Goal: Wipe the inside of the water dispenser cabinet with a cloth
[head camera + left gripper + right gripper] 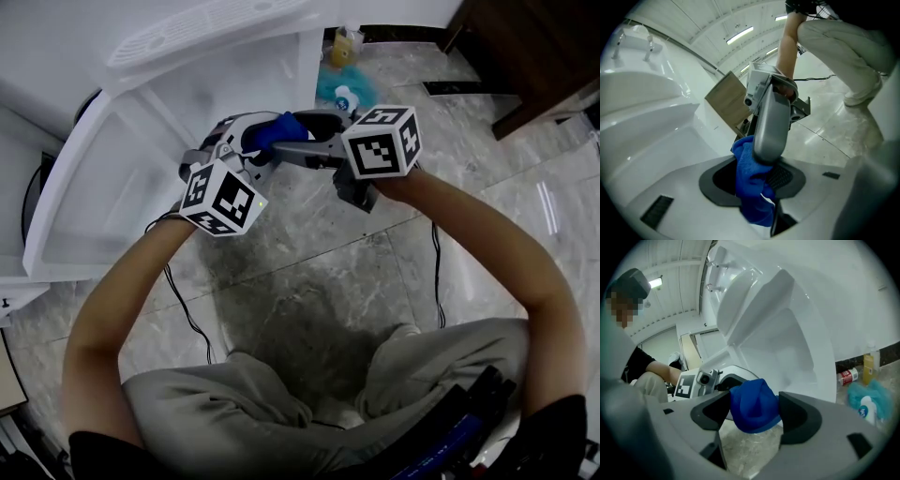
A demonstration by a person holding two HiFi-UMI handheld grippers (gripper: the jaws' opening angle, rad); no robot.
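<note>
Blue cloth [278, 129] at twelve o'clock in the head view, clamped between the left gripper [754, 183] jaws, right gripper [754, 411] jaws wide apart either side of the same cloth, open white water dispenser cabinet [141, 164] at ten o'clock, marble floor [309, 291] beneath.

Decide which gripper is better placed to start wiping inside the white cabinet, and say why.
Left, probably. The left gripper is clamped on the blue cloth and sits nearer the open cabinet; the right gripper stands wide open around the cloth.

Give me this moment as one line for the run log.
left gripper: shut on blue cloth | right gripper: fingers open around cloth | place: in front of water dispenser cabinet
</note>
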